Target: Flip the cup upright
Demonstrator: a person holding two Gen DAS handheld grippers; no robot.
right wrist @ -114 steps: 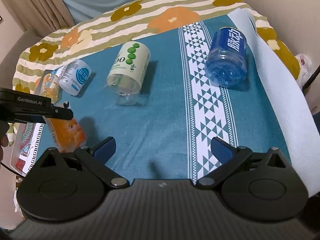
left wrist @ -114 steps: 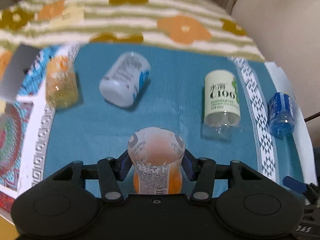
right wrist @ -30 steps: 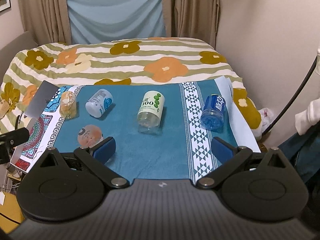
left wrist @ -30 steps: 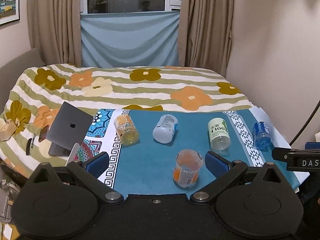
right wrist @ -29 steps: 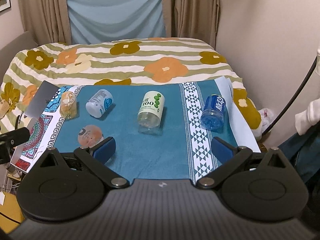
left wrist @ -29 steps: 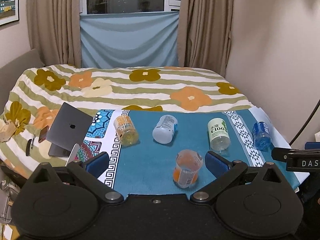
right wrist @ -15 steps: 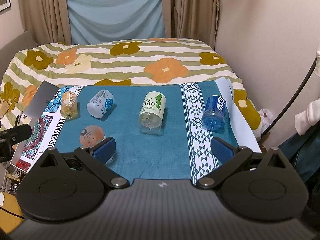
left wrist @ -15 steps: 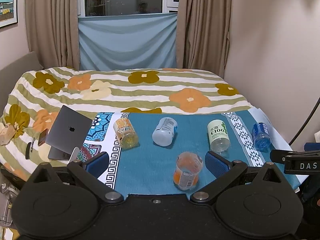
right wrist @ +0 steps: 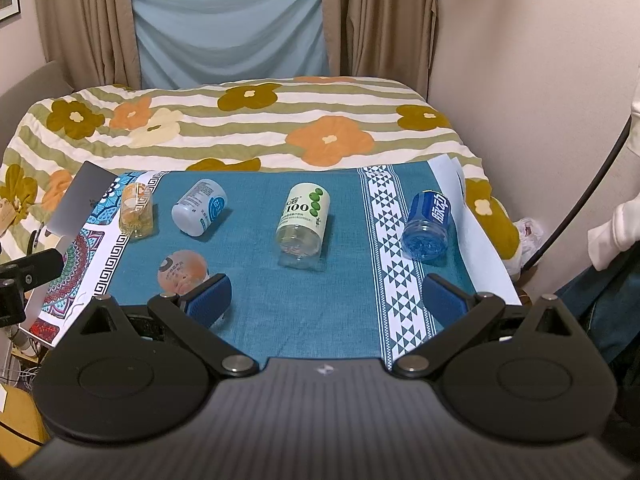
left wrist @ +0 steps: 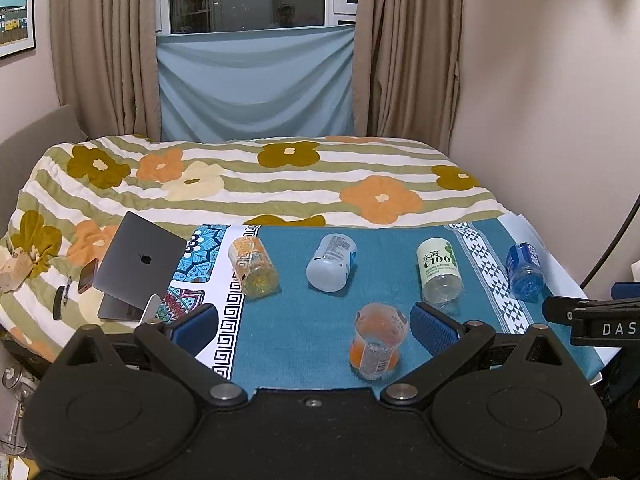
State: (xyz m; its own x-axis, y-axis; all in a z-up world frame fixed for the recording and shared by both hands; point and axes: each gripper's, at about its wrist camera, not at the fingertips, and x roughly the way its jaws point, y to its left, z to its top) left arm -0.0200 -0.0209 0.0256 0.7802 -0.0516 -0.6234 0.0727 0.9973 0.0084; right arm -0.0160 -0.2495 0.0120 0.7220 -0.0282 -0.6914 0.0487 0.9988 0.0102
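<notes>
An orange-labelled clear cup [left wrist: 376, 340] stands on the teal cloth [left wrist: 304, 320] near the front edge; it also shows in the right wrist view [right wrist: 182, 272], partly behind the left finger. A yellow-orange cup [left wrist: 253, 266], a white-blue cup [left wrist: 331, 262], a green-white "C100" cup [left wrist: 438, 270] and a blue cup [left wrist: 524, 267] lie on their sides behind it. My left gripper [left wrist: 314, 328] is open and empty, held back above the front edge. My right gripper [right wrist: 326, 296] is open and empty too.
A flowered striped bedspread [left wrist: 260, 176] covers the bed behind the cloth. A grey laptop [left wrist: 136, 264] and a phone [left wrist: 87, 276] lie at the left. A wall [left wrist: 552, 120] stands at the right, curtains [left wrist: 256, 92] at the back.
Earlier my left gripper was shut on the orange cup; it has let go and both grippers have drawn back and up. The cup stands alone.
</notes>
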